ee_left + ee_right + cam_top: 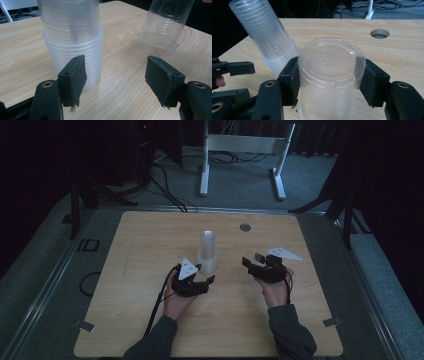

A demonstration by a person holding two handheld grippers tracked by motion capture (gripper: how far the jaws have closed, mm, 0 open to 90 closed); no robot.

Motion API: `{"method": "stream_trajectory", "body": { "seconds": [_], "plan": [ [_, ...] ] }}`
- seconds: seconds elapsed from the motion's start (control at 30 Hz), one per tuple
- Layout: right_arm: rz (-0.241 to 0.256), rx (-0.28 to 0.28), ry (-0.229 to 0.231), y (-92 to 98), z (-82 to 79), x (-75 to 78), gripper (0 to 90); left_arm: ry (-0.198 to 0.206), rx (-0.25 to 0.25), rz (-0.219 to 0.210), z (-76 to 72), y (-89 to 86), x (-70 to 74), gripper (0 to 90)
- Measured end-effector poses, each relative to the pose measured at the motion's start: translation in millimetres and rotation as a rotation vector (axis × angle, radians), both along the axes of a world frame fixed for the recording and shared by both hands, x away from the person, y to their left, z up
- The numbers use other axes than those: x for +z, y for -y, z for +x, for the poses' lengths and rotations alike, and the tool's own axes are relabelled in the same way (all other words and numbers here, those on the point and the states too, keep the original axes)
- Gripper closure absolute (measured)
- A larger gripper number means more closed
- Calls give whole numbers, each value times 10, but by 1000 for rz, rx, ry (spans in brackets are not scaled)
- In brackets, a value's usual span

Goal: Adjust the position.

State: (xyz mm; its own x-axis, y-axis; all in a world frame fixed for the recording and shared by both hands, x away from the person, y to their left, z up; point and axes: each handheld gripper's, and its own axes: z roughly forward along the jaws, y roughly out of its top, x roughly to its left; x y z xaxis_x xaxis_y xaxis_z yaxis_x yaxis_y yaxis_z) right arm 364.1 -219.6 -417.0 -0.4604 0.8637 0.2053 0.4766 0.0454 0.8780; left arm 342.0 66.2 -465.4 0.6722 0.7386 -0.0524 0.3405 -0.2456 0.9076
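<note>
Clear plastic defines the scene: a single see-through cup [329, 82] sits clamped between the jaws of the right tongs [329, 83], held upside down with its closed base facing that camera. From the left gripper view the same cup [166, 23] hangs off the wood, tilted, beyond and to the right of the left tongs' right jaw. Just ahead of the left tongs [115, 80] stands a tall stack of nested cups [72, 42], mouths down on the pale wooden desk [125, 87]; the left jaw rests right against the stack's lower rim, while the other jaw stands well clear, so these tongs are spread apart and grip nothing. From above, the stack [208, 252] rises between the two hands, close beside the left tongs [200, 282], with the right tongs [252, 264] a little way off on its other side. A round cable hole [244, 227] marks the desk [150, 245] beyond the right tongs.
</note>
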Motion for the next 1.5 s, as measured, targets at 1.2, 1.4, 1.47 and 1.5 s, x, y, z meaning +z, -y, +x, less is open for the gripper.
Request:
{"method": "stream_trajectory", "body": {
  "seconds": [1.2,1.4,1.47,1.5],
  "plan": [
    [224,21,-89,-42,-157,-345,412,40,-134,-20,3,373,16,290],
    [261,18,-99,-39,-174,-376,413,59,-142,-19,6,446,-4,258],
    [272,20,-100,-37,-181,-378,414,56,-150,-15,10,477,-14,258],
    [279,21,-99,-35,-184,-382,414,56,-153,-13,9,487,-17,259]
  ]
}}
